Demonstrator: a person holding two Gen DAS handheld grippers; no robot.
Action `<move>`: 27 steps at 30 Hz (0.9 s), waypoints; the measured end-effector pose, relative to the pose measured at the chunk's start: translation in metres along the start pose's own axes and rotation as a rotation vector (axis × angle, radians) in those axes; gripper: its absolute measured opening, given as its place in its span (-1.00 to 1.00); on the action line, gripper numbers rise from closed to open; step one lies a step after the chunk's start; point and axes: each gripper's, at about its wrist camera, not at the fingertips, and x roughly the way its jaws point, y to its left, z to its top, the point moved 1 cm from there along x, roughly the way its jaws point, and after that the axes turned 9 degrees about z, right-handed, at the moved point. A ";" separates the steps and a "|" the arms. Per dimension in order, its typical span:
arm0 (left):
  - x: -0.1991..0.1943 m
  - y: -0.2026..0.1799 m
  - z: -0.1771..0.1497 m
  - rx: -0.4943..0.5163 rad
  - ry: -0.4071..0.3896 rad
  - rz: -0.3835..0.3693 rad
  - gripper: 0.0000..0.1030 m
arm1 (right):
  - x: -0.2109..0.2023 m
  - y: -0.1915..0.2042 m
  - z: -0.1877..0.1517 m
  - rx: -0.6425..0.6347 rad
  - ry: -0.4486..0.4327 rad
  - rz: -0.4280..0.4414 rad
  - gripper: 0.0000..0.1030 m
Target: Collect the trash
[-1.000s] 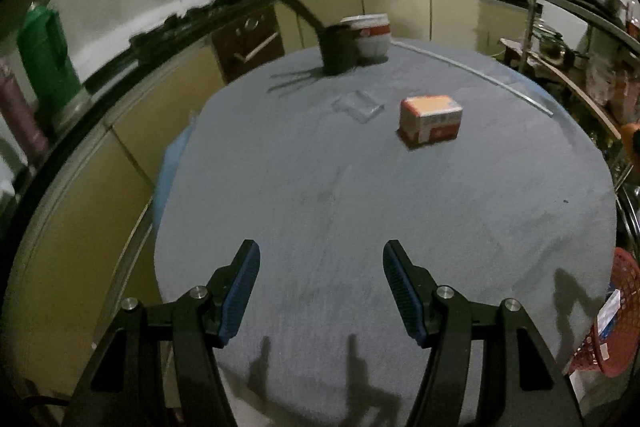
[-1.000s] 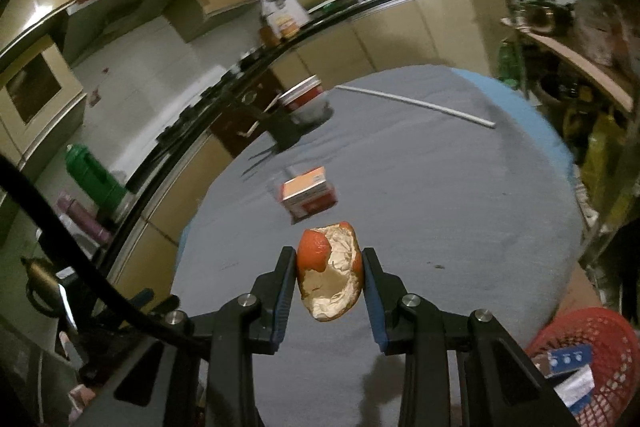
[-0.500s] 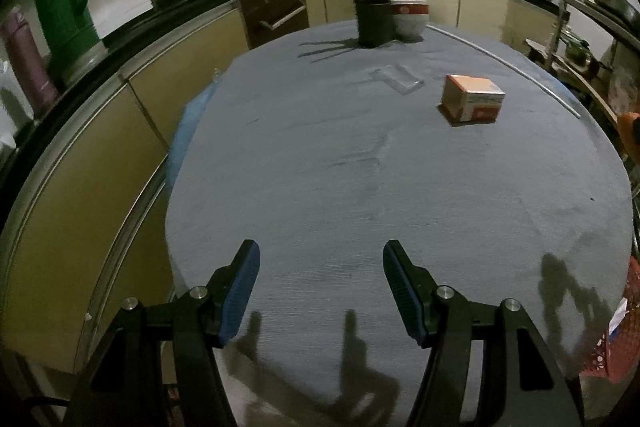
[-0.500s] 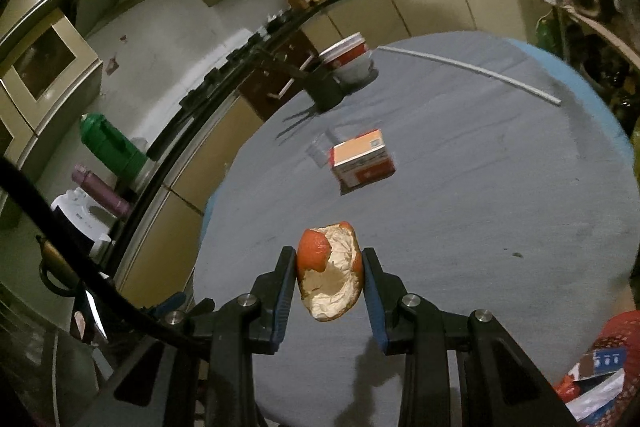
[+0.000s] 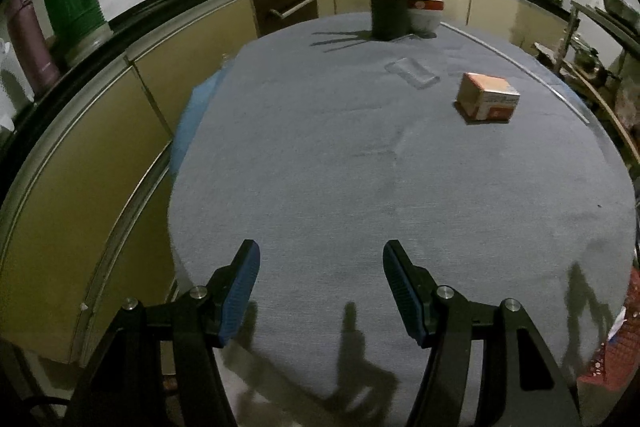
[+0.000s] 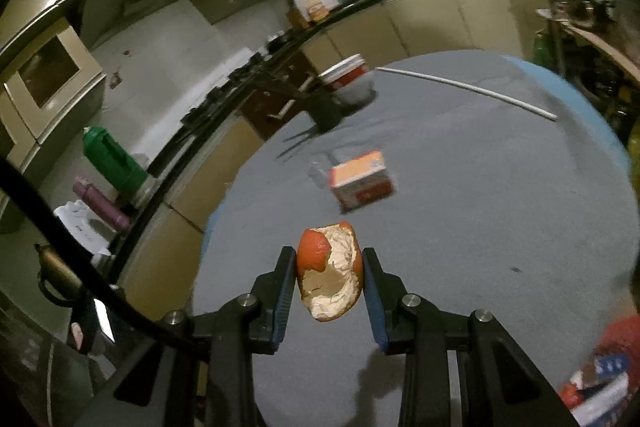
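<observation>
Orange peel in hand, more trash left on the table

The right gripper (image 6: 329, 277) clamps a curled orange peel (image 6: 330, 277) above the grey table's (image 5: 360, 187) near edge; the left gripper (image 5: 321, 291) gapes empty; a small orange-and-white carton (image 5: 487, 98) remains far right, with the red mesh basket (image 6: 604, 367) near right.

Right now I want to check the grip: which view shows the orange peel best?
The right wrist view: the orange peel sits close up, clamped between the right claw's pads, its white inside facing the camera. The left wrist view shows none of it, only the open left claw over the table.
</observation>
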 end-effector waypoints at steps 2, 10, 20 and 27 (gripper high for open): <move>-0.006 -0.007 -0.002 0.013 -0.009 -0.014 0.26 | -0.020 -0.011 -0.010 0.004 -0.004 -0.050 -0.30; -0.026 -0.041 -0.010 0.087 -0.034 -0.073 0.26 | -0.119 -0.077 -0.063 0.087 0.009 -0.342 -0.30; -0.048 -0.064 -0.013 0.149 -0.073 -0.093 0.26 | -0.202 -0.152 -0.097 0.364 -0.107 -0.422 0.36; -0.038 -0.061 -0.014 0.135 -0.041 -0.078 0.26 | -0.191 -0.134 -0.083 0.304 -0.135 -0.375 0.36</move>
